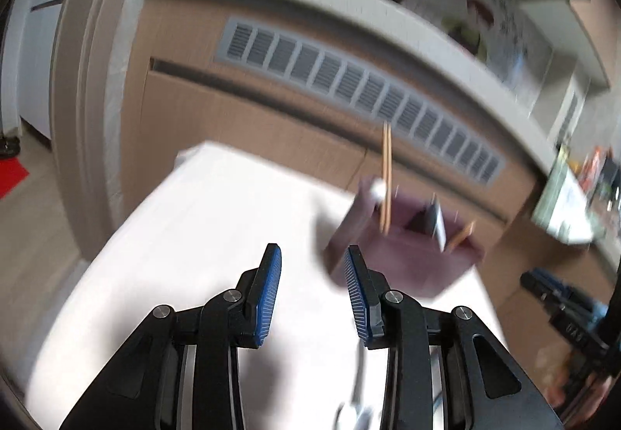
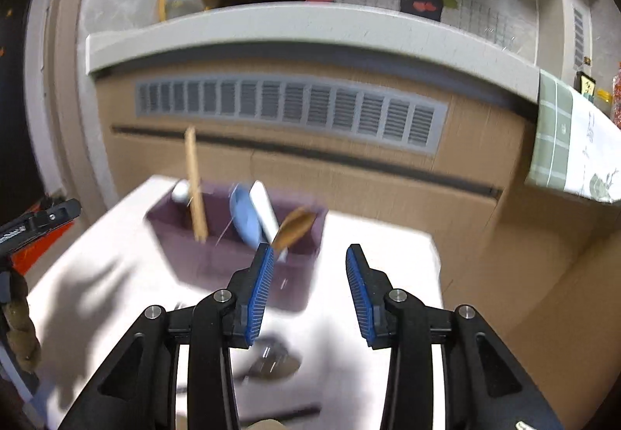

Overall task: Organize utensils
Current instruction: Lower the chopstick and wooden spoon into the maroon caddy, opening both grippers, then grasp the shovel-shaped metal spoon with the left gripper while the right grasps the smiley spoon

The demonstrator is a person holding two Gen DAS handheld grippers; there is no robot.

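Observation:
A purple utensil holder (image 1: 403, 255) (image 2: 217, 255) stands on the white table (image 1: 194, 236) (image 2: 368, 313). Wooden chopsticks (image 1: 386, 177) (image 2: 195, 189) stand upright in it. In the right wrist view it also holds a blue spoon (image 2: 244, 220), a white spoon (image 2: 266, 210) and a wooden spoon (image 2: 293, 228). My left gripper (image 1: 312, 267) is open and empty, just left of the holder. My right gripper (image 2: 309, 263) is open and empty, in front of the holder's right end. A metal spoon (image 2: 271, 362) (image 1: 355, 403) lies on the table below the grippers. Both views are blurred.
A brown cabinet with a grey vent (image 2: 291, 111) stands behind the table, with a grey counter (image 2: 310, 26) above it. The left gripper's body (image 2: 39, 220) shows at the left edge of the right wrist view. A dark stick-like utensil (image 2: 279, 414) lies near the table's front.

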